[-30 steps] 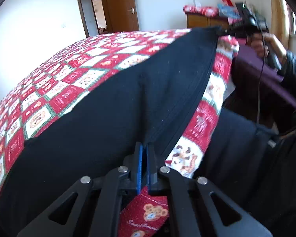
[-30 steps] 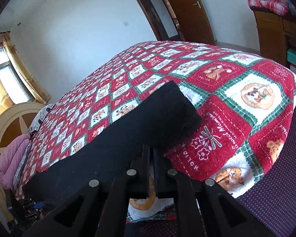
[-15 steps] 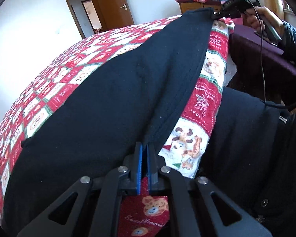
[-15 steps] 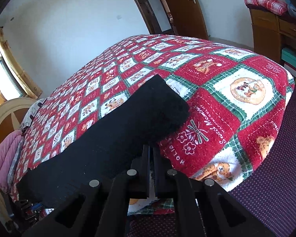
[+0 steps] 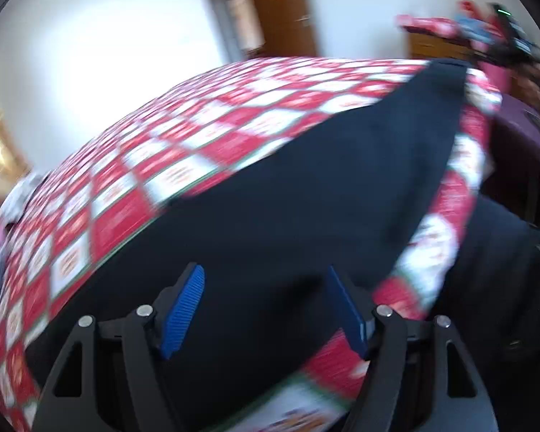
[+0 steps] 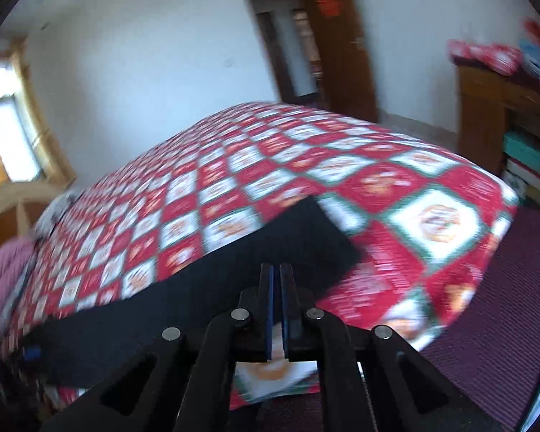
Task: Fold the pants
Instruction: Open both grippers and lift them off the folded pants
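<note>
Walls: white.
Door: brown wood, open.
Window: bright, left.
Cabinet: wooden, right.
Floor: purple mat.

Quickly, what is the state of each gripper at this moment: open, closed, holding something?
Left gripper: open, holding nothing, above the black pants.
Right gripper: closed; whether it pinches the pants cannot be told.

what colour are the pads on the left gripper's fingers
Blue ribbed pads, clearest in the left wrist view.

One pants, two grippers
</note>
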Tool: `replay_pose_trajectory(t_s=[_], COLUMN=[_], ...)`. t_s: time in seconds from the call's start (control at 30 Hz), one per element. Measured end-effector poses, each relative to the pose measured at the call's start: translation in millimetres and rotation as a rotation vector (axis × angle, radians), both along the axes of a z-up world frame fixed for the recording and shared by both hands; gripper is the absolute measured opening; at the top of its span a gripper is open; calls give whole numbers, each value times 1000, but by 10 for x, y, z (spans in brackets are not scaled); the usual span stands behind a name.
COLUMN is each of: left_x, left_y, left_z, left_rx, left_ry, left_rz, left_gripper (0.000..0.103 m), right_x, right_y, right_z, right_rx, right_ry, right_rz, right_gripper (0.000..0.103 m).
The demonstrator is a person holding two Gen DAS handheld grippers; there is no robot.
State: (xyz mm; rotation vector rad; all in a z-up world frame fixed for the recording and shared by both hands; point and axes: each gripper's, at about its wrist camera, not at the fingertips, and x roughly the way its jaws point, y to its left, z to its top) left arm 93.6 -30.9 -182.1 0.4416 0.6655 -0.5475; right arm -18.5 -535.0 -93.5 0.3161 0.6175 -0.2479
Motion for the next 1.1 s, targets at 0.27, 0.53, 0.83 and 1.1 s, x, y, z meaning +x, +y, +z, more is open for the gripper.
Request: replay_pose_trajectory(t_s=[0.27,0.53,0.83,1.1], left_x=[333,330,327,294], left_y=[1008,1295,1718,1771], left_z=[-242,-288,-240,-314], left_rx=[-102,-158,-164,-162], left_ry=[37,31,-10,-51], left_rz=[295,290,407,413], left_gripper=[91,92,92,96], right_x=[599,729,822,1233], right_y=[1271,1206,1831,2492], right_z=[-581,-939,-495,-933], right_rx=[-165,-87,-212,-264], right_ry=[234,398,229,302], right_rz=[376,392,457,554], right_gripper=[4,4,5,38])
